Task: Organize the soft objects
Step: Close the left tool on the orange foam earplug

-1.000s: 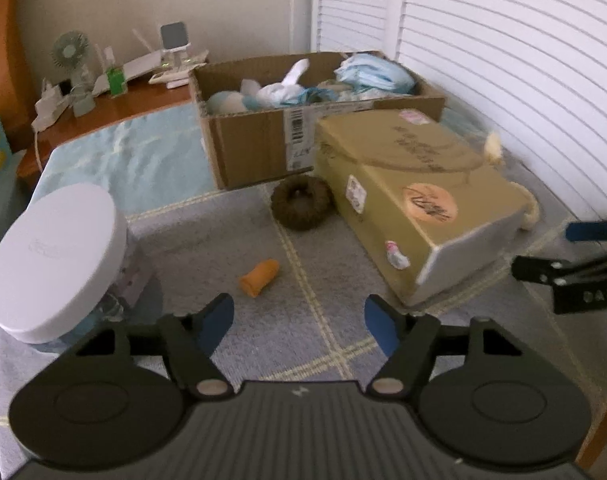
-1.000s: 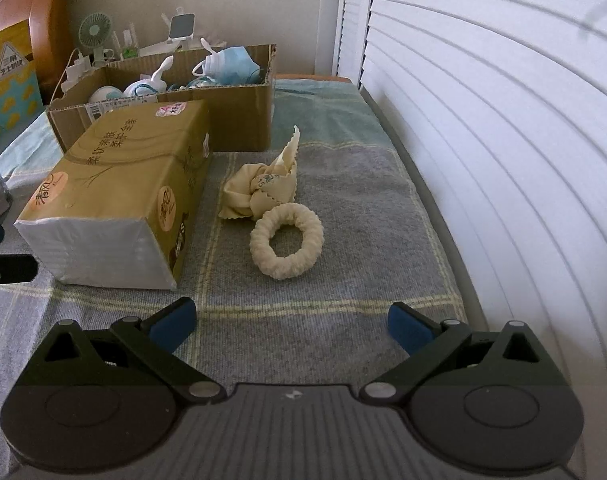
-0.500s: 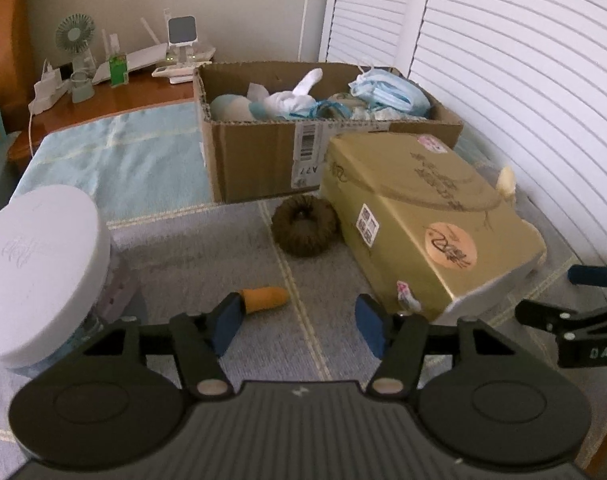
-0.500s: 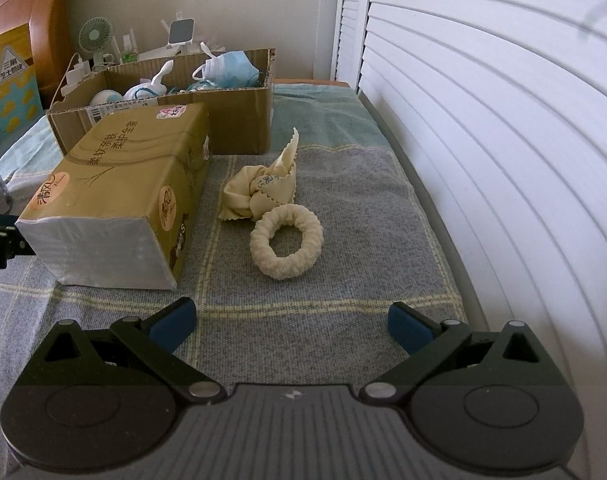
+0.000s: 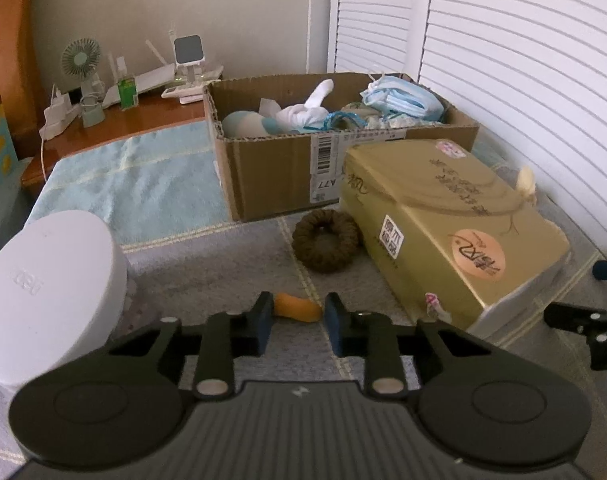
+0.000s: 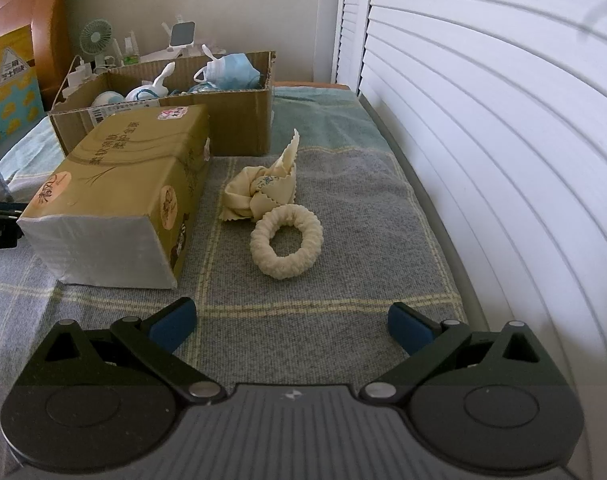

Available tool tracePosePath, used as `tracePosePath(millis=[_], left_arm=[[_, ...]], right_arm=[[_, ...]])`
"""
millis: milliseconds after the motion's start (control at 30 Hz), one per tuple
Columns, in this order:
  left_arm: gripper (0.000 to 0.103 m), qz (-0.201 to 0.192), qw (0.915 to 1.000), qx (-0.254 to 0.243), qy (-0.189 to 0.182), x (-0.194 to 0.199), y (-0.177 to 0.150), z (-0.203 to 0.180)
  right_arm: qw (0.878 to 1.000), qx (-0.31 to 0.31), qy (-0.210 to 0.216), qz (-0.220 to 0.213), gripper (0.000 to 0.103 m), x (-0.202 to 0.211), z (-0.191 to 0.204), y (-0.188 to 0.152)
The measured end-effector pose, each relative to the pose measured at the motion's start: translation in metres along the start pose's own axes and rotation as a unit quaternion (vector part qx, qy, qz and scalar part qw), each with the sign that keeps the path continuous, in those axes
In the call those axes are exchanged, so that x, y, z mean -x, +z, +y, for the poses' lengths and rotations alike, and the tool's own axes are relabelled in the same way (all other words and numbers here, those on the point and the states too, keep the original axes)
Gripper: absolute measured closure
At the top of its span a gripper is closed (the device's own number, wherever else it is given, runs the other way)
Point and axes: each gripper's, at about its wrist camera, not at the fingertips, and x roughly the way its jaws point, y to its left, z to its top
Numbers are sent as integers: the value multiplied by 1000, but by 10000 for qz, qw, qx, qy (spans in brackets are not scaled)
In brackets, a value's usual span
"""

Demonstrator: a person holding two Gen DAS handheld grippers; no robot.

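While the left wrist view looks down at the grey checked blanket [image 5: 207, 264], the left gripper [image 5: 296, 322] has just been closing and its blue pads now sit narrow on either end of a small orange soft piece [image 5: 297, 308], pinching it right on the cloth. Just past it lies a dark brown scrunchie [image 5: 326, 241], touching the front of the cardboard box [image 5: 279, 176], which is already stuffed with socks, face masks and other soft bits. A gold tissue pack [image 5: 451, 216] sits to the right of the scrunchie, and a white round lid [image 5: 47, 300] is at the left edge. The right gripper's tips [image 5: 583, 316] poke in at far right.

Over in the right wrist view, the right gripper [image 6: 291, 322] hangs with its jaws spread wide, nothing between them. Ahead on the blanket [image 6: 343, 280] are a cream scrunchie [image 6: 286, 247] and, touching it from behind, a crumpled cream cloth [image 6: 263, 192]. Tissue pack [image 6: 115, 200] to the left, box [image 6: 231, 116] behind it.
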Motion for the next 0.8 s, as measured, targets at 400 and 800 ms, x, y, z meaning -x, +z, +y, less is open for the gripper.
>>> tracePosePath(millis=[400, 800], left_arm=[[78, -8, 10000, 15, -30, 0, 0, 2], [78, -12, 10000, 29, -35, 0, 0, 2]], right_arm=[[9995, 184, 242, -104, 0, 3, -4, -4], [9998, 88, 145, -85, 0, 4, -1, -5]])
